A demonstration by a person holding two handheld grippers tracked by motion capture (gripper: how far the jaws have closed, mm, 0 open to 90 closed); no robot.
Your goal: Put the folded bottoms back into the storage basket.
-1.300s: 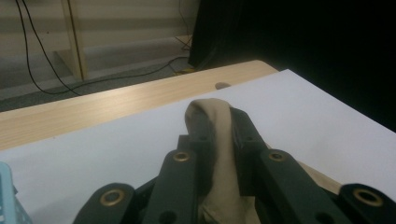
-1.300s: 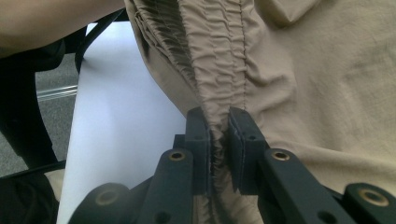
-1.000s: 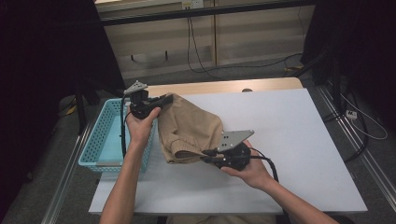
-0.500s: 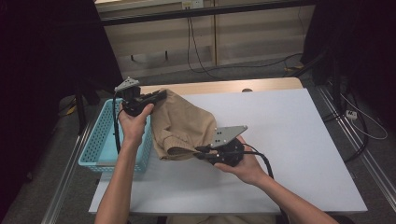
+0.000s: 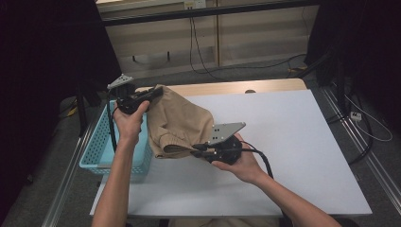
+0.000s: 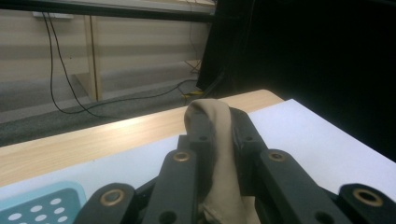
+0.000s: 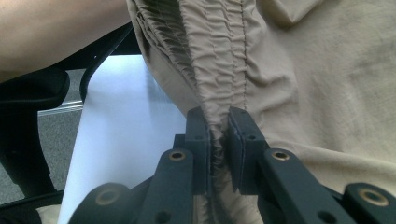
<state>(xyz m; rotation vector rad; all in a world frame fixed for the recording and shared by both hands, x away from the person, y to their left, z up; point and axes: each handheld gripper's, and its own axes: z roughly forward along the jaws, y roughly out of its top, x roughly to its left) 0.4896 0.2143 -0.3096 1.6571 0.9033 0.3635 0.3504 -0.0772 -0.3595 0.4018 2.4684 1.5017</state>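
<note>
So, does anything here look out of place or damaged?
Nothing stands out. The cloth hangs bunched between the left gripper and right gripper, both shut on it, beside the basket. No tear or spill shows.

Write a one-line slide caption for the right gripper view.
Right tool shut on the gathered elastic band of a tan garment, held above the white table.

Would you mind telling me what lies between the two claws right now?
The tan garment spans between them: the left claw pinches its top edge and the right claw its gathered hem, seen in the high view.
</note>
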